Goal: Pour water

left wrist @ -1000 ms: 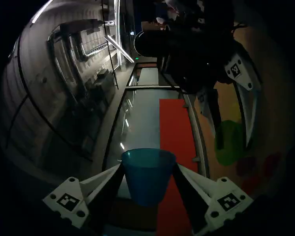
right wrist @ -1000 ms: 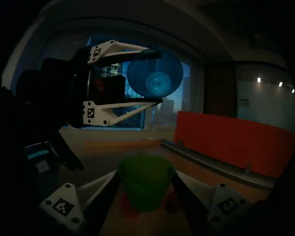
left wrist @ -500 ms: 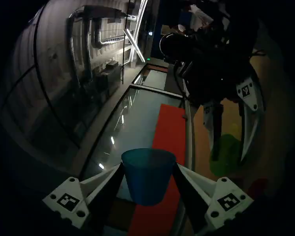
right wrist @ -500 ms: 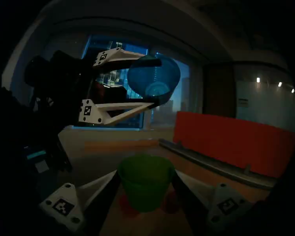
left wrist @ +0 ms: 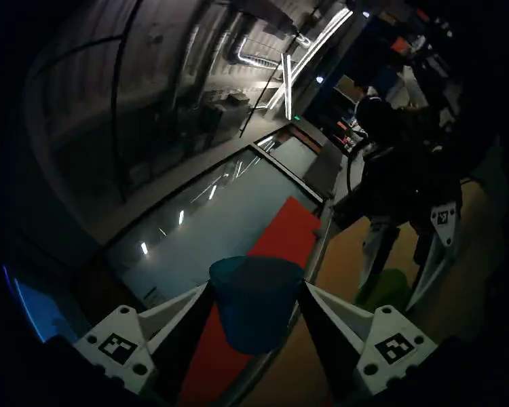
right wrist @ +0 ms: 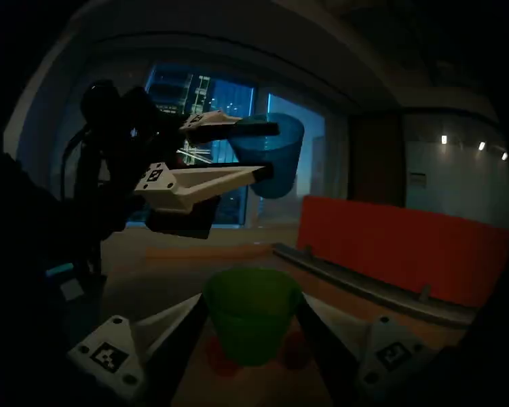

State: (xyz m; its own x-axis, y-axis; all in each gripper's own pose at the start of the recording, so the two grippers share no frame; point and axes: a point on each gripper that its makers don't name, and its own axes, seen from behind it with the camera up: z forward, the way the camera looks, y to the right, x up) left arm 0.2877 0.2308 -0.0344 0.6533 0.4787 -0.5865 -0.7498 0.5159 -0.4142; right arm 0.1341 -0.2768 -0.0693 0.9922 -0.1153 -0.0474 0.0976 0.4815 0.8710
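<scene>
A blue cup (left wrist: pixel 256 308) sits between the fingers of my left gripper (left wrist: pixel 254 293), which is shut on it. In the right gripper view the same blue cup (right wrist: pixel 276 166) hangs in the air, close to upright with its mouth up, held by the left gripper (right wrist: pixel 264 150) above and behind the green cup. My right gripper (right wrist: pixel 252 306) is shut on a green cup (right wrist: pixel 252 319) that stands low over the wooden table (right wrist: pixel 159 285). In the left gripper view the green cup (left wrist: pixel 389 286) shows between the right gripper's (left wrist: pixel 390 297) white fingers.
The room is dim. A red panel (right wrist: pixel 404 247) runs along a rail at the table's far edge, in front of large windows (right wrist: pixel 214 102). Red spots (right wrist: pixel 217 353) lie on the table under the green cup. A dark device (right wrist: pixel 68 285) stands at the left.
The left gripper has rolled back, turning the blue cup from lying on its side, base towards the right camera, to nearly upright. The green cup and right gripper stayed still.
</scene>
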